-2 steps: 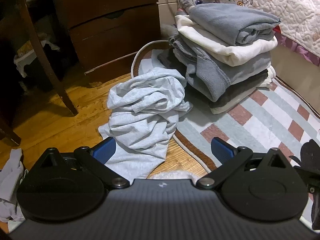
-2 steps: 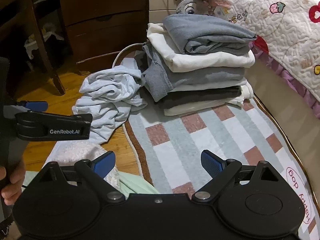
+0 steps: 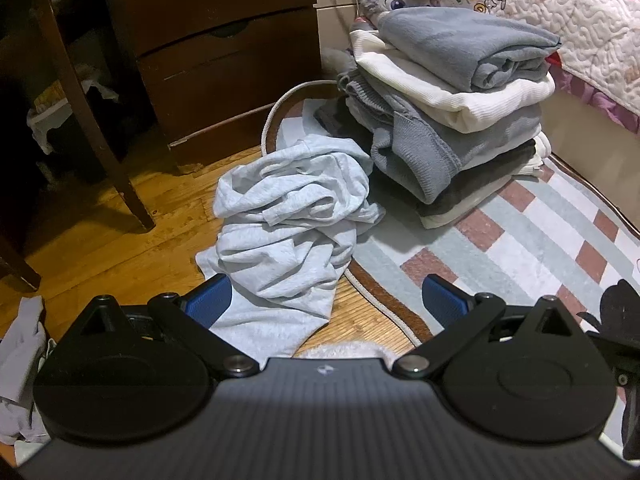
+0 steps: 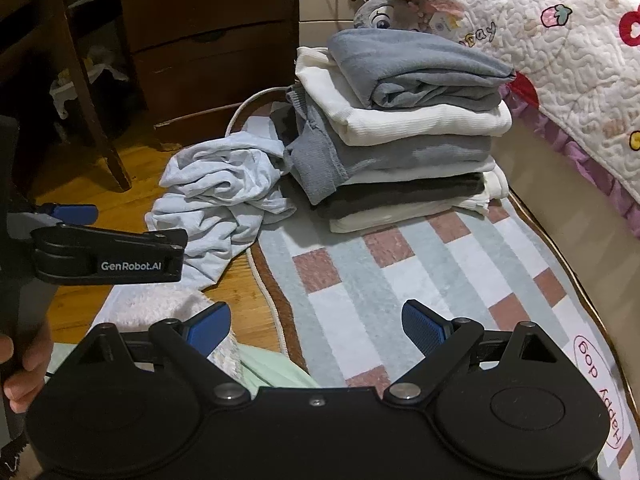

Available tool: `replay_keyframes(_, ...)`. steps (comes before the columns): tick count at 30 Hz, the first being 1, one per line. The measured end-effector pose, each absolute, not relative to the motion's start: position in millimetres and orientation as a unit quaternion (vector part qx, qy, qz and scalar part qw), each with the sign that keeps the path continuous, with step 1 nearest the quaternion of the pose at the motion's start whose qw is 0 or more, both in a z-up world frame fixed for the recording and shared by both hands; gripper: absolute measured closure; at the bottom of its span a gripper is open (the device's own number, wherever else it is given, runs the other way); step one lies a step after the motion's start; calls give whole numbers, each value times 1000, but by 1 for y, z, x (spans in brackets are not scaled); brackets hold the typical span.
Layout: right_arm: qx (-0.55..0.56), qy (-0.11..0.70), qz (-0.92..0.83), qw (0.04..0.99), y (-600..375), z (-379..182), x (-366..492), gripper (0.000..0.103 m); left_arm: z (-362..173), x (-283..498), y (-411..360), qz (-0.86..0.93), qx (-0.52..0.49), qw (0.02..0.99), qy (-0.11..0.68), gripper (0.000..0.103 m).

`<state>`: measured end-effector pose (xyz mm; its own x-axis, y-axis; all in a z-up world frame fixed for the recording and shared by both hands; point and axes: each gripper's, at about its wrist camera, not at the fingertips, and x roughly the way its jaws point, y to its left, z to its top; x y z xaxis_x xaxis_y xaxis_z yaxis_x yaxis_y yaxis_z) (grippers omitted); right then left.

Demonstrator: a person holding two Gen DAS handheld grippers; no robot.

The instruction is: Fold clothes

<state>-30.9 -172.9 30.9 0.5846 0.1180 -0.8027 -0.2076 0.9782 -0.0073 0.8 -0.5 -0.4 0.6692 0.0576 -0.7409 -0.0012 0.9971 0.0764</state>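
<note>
A crumpled pale blue-grey garment lies half on the wood floor, half on the rug's corner; it also shows in the right wrist view. Behind it stands a stack of folded clothes, grey on top, white and grey below. My left gripper hovers open over the garment's near edge, blue pads wide apart, nothing between them. My right gripper stands open above the checked rug, empty. The left gripper's body and a hand appear at the right view's left edge.
A checked rug covers the floor. A dark wooden dresser and chair leg stand at back left. A quilted bed with a plush toy runs along the right. A fluffy white item and green cloth lie near.
</note>
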Motion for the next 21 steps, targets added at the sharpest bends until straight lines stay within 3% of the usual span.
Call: replay_keyframes(21, -28, 456, 95, 885, -167, 23, -27, 8, -3, 11, 13, -1, 14, 909, 417, 0)
